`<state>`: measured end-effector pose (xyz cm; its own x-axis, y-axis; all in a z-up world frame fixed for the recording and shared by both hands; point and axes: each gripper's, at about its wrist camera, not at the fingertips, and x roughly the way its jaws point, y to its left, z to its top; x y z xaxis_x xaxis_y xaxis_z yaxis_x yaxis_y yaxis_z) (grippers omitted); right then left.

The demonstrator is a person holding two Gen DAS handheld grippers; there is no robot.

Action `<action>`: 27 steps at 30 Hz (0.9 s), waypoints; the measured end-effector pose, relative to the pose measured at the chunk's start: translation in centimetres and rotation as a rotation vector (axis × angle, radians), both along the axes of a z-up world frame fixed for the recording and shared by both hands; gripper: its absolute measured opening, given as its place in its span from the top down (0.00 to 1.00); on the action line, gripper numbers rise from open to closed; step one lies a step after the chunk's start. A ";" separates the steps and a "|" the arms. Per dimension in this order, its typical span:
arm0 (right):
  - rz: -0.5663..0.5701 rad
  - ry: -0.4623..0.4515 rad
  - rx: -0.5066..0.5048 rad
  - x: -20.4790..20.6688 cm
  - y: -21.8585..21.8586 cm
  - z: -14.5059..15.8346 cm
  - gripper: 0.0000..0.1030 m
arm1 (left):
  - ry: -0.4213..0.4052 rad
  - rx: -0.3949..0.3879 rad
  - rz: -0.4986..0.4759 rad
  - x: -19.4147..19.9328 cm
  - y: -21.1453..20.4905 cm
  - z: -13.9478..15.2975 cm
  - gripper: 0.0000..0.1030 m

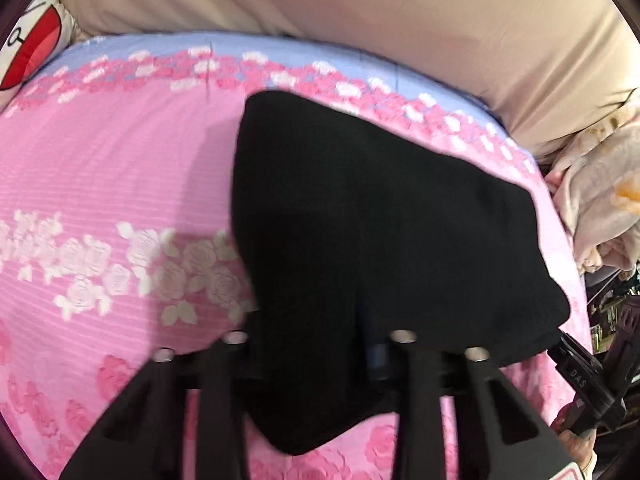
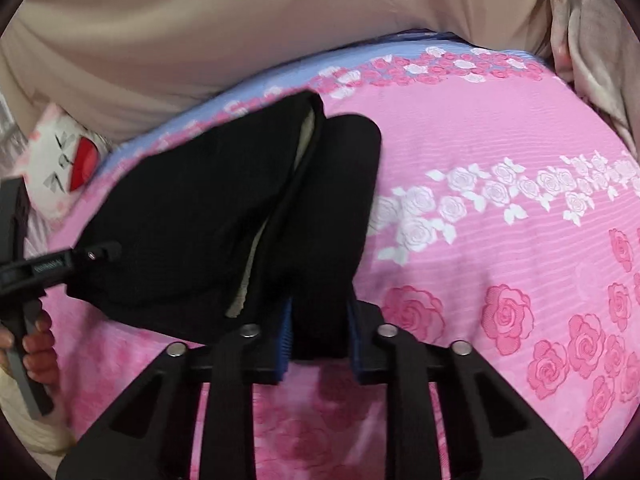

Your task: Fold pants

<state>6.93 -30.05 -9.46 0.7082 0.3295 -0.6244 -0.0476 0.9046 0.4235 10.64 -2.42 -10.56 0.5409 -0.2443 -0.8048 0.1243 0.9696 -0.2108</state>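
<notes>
The black pants [image 1: 360, 220] are lifted above a pink rose-patterned bedsheet [image 1: 100, 168]. My left gripper [image 1: 316, 360] is shut on the pants' near edge, and the cloth drapes over and hides its fingertips. My right gripper [image 2: 320, 332] is shut on another part of the pants [image 2: 208, 216]; its blue pads [image 2: 284, 332] press the black fabric from both sides. A pale inner lining shows in a fold. The left gripper's tip [image 2: 98, 254] shows at the pants' left edge in the right wrist view. The right gripper [image 1: 576, 372] shows at the pants' right edge in the left wrist view.
A beige headboard cushion [image 1: 360, 12] lies beyond the bed's far edge. A white and red plush [image 2: 68, 168] sits at the far left corner. A crumpled cream blanket [image 1: 600, 200] lies off the bed's right side.
</notes>
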 end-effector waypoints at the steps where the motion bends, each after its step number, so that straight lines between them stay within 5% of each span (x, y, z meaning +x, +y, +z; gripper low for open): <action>1: 0.002 -0.015 0.026 -0.7 -0.4 0.6 0.82 | -0.007 -0.008 -0.005 -0.5 0.6 0.7 0.82; 6: 0.000 -0.030 0.012 -5.4 -1.9 3.0 0.93 | 0.040 -0.057 -0.040 -4.7 2.7 2.3 0.82; 10: -0.046 0.097 -0.053 -7.4 -2.9 -0.9 0.93 | 0.053 0.039 -0.046 -8.4 2.3 0.3 0.76; 12: -0.122 0.121 -0.034 -8.0 -4.4 -2.2 0.93 | 0.046 0.073 -0.002 -8.8 2.7 -0.6 0.62; 15: -0.150 0.028 0.047 -8.4 -5.4 0.2 0.89 | 0.014 0.004 0.042 -9.4 4.2 1.8 0.63; 16: -0.123 -0.016 0.032 -7.8 -4.9 1.8 0.87 | -0.062 0.017 0.072 -9.8 4.6 3.7 0.63; 17: -0.098 -0.035 0.011 -7.0 -4.6 2.7 0.82 | -0.123 0.047 0.097 -10.1 4.8 5.0 0.54; 18: -0.052 -0.063 -0.043 -5.7 -3.7 3.9 0.65 | -0.185 0.084 0.121 -10.4 4.9 6.3 0.35; 19: -0.021 -0.082 -0.086 -4.5 -2.7 4.6 0.50 | -0.249 0.116 0.152 -10.6 5.0 7.4 0.28; 20: -0.003 -0.101 -0.123 -3.1 -1.9 4.6 0.24 | -0.282 0.135 0.179 -10.6 5.1 8.2 0.26; 23: 0.016 -0.023 -0.131 1.5 -1.9 2.5 0.26 | -0.284 0.171 0.211 -9.5 5.4 8.1 0.26; 25: 0.056 0.077 -0.018 3.8 -2.0 -0.3 0.39 | -0.214 0.164 0.228 -7.9 6.2 6.4 0.26; 26: 0.099 0.117 0.069 4.3 -1.9 -1.8 0.60 | -0.176 0.141 0.230 -7.6 6.6 5.6 0.26; 27: 0.102 0.110 0.099 4.2 -2.1 -2.2 0.68 | -0.141 0.111 0.222 -7.4 7.0 4.8 0.26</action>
<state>11.08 -32.14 -11.69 0.5971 0.4599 -0.6573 -0.0850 0.8510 0.5183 3.27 4.61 -5.80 0.6799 -0.0223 -0.7329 -0.0730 0.9925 -0.0979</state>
